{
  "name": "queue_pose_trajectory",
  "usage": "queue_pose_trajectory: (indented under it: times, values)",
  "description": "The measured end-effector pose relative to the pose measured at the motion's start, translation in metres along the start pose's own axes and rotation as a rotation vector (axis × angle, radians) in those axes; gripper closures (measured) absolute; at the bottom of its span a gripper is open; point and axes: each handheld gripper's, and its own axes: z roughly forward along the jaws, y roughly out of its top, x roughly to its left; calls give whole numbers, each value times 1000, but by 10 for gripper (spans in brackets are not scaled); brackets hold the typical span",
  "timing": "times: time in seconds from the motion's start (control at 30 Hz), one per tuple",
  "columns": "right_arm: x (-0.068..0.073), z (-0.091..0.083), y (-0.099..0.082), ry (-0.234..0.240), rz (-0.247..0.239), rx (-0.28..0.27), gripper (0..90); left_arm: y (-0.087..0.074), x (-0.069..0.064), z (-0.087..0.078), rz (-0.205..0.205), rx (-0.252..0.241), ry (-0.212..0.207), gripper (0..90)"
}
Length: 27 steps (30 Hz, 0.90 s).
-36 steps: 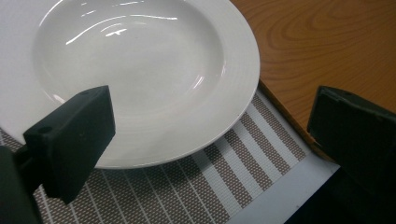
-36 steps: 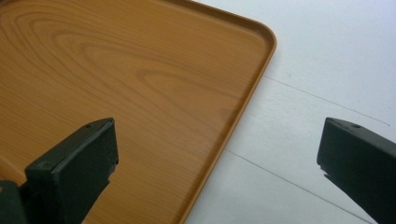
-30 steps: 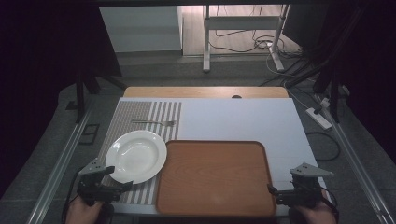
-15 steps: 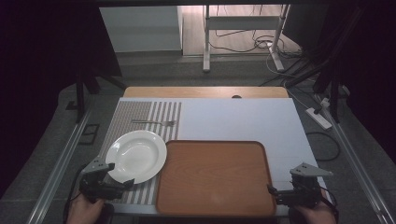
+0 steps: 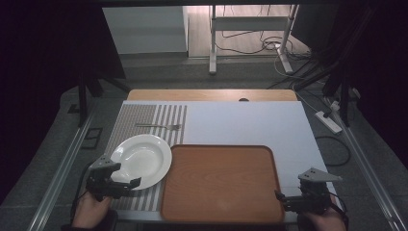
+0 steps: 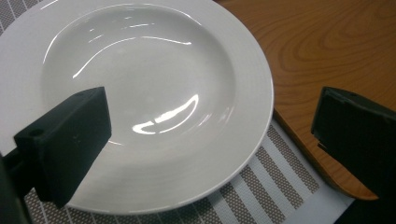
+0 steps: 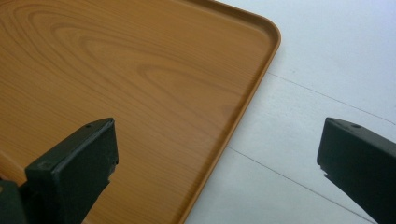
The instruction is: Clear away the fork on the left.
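A white deep plate (image 5: 142, 160) rests on a striped placemat (image 5: 144, 120) at the table's front left, its right rim at the edge of a wooden tray (image 5: 221, 183). My left gripper (image 5: 132, 183) hovers at the plate's near rim, open and empty. Through the left gripper view the plate (image 6: 154, 98) spreads between the jaws, with the tray's corner (image 6: 327, 60) to the right. My right gripper (image 5: 280, 198) is open over the tray's front right corner; in its own view the tray's rim (image 7: 254, 88) runs between the jaws.
A fork (image 5: 159, 126) lies on the placemat behind the plate. A white sheet (image 5: 250, 125) covers the table's middle and right. A power strip (image 5: 328, 121) and cables lie on the floor to the right, and metal rails flank the table.
My left gripper has shifted slightly right and forward toward the plate's near rim. The right gripper has stayed put.
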Motion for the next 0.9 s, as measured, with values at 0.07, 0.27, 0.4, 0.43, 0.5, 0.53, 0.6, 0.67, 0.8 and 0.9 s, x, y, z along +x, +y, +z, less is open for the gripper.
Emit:
queue_pose_trajectory:
  times: [0.07, 0.27, 0.4, 0.43, 0.5, 0.53, 0.6, 0.67, 0.8, 0.9]
  values:
    - [0, 0, 0, 1, -1, 0, 0, 2, 3, 4, -11, 6, -15, 0]
    - [0, 0, 0, 2, -3, 1, 0, 11, 10, 16, -4, 12, -10, 0]
    - [0, 0, 0, 3, -4, 2, 0, 20, 12, 24, 20, 22, 8, 0]
    - [0, 0, 0, 3, -5, 2, 0, 23, 13, 27, 22, 24, 8, 0]
    - [0, 0, 0, 4, -4, 0, 0, 27, 16, 31, 23, 25, 12, 0]
    - [0, 0, 0, 4, -4, 1, 0, 29, 17, 34, 21, 27, 12, 0]
    - [0, 0, 0, 4, -7, 2, 0, 33, 20, 38, 12, 23, 4, 0]
    - [0, 0, 0, 5, -7, 2, 0, 36, 22, 42, 6, 24, -3, 0]
    - [0, 1, 0, 6, -8, 3, 0, 41, 26, 49, -10, 18, -1, 0]
    - [1, 1, 0, 5, -9, 3, 0, 46, 28, 55, -5, 14, 11, 0]
